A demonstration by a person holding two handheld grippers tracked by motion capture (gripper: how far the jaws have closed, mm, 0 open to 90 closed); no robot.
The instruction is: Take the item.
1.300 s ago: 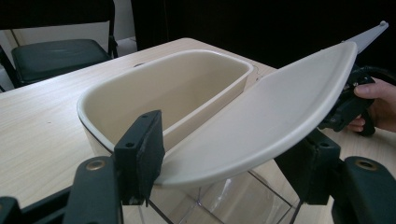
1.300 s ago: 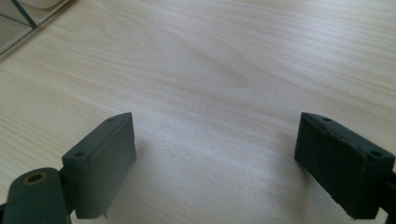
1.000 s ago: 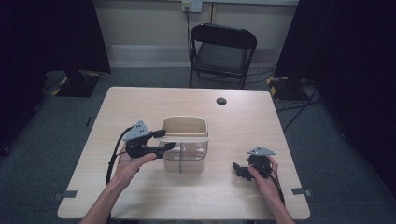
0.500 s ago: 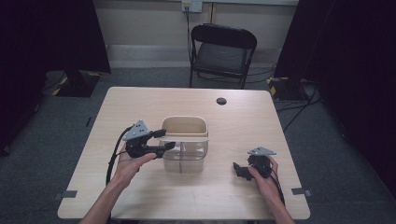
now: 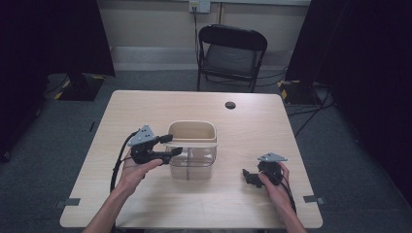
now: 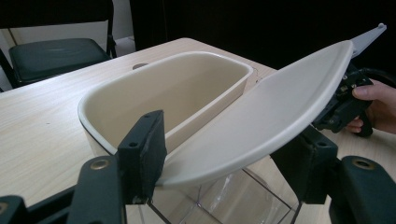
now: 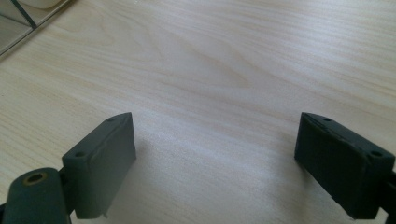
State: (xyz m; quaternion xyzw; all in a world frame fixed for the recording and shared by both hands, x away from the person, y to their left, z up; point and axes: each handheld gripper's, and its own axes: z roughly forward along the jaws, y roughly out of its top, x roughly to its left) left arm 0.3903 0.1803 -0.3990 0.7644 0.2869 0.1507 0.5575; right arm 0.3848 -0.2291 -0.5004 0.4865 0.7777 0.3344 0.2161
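Nothing had shifted over the last second; my left gripper (image 6: 224, 172) stayed spread around the cream lid (image 6: 261, 121) at the clear bin (image 5: 192, 145), not yet clamped; my right gripper (image 7: 224, 163) lay wide and empty on the pale table (image 5: 252, 121); beyond stood a folding chair (image 5: 232, 53).
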